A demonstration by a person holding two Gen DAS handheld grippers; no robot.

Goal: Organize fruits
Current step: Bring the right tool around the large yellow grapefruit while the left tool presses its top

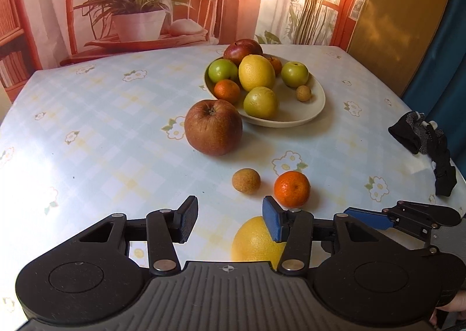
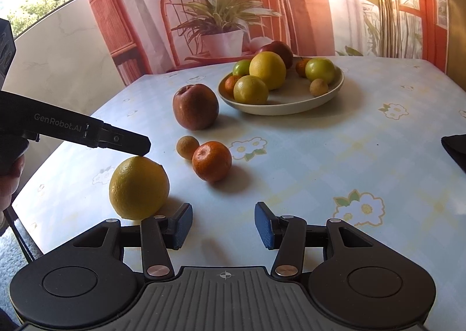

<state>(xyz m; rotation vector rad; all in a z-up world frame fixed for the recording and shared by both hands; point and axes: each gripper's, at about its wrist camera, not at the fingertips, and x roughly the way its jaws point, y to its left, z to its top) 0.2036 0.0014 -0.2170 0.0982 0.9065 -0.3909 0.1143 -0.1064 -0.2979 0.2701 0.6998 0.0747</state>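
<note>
Your left gripper [image 1: 230,221] hangs part open just above the loose yellow citrus [image 2: 139,187] at the bench's [image 1: 87,133] near edge, its fingertip right at the fruit's top, nothing clamped. Your right gripper [image 2: 223,226] is also part open and empty, over bare cloth beside that citrus. The mandarin [image 1: 292,188], small brown longan [image 1: 246,181] and brown apple [image 1: 213,131] lie loose between you and the filled plate [image 1: 316,111].
</note>
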